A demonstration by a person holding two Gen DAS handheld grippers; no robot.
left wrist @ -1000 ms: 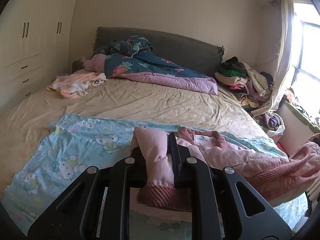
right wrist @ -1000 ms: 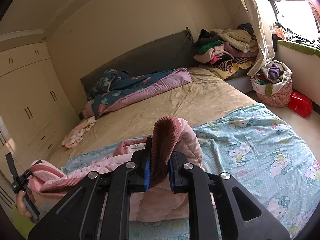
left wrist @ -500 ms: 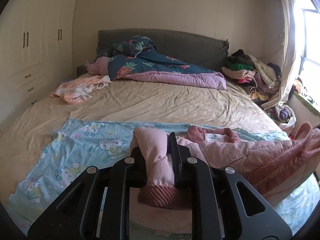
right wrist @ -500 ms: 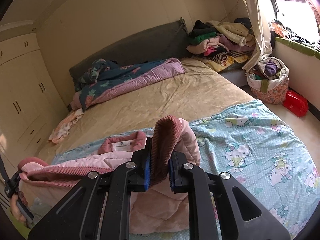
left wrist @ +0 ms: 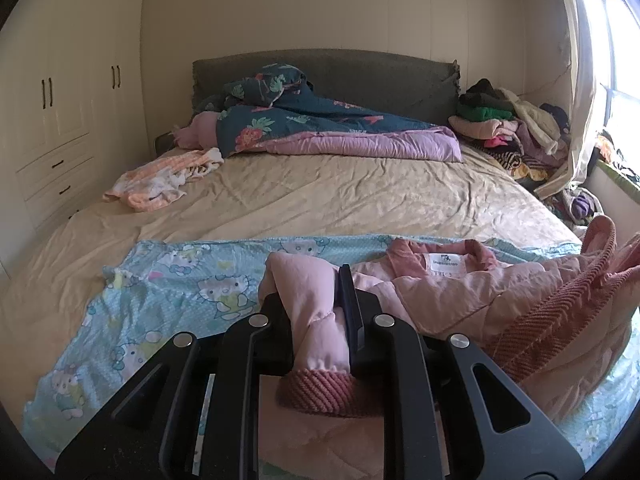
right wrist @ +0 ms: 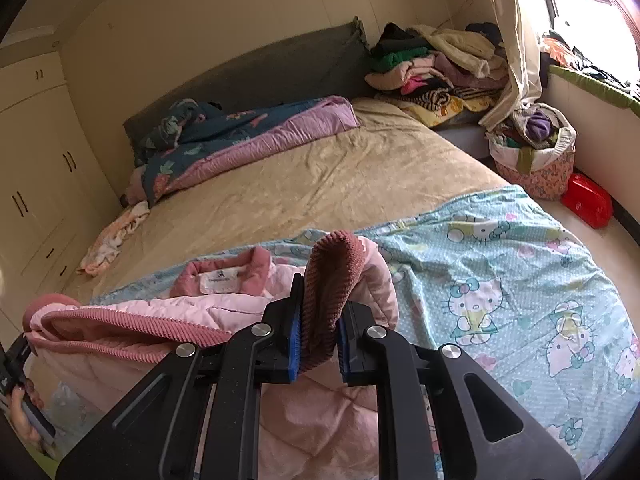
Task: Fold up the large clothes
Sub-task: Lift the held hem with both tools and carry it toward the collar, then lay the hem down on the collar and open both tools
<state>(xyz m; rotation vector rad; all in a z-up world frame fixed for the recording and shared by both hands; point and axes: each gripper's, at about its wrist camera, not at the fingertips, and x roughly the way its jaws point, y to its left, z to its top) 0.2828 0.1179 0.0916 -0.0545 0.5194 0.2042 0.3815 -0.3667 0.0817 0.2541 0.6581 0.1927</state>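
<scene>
while each gripper clamps one ribbed hem corner, left gripper (left wrist: 316, 316) and right gripper (right wrist: 318, 328) hold the jacket (left wrist: 472, 296) lifted, its hem stretched between them, collar (right wrist: 228, 272) lying ahead on the blanket (right wrist: 500, 280).

My jacket (left wrist: 480, 296) is pale pink with darker rose ribbed cuffs. Under it lies a light blue blanket (right wrist: 500, 264) printed with cartoon cats, on a tan sheet (left wrist: 340, 200).

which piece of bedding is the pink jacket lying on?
The light-blue cartoon-cat blanket at the near end of the bed, under the pink padded jacket. The dark floral quilt with purple lining sits bunched by the headboard.
</scene>
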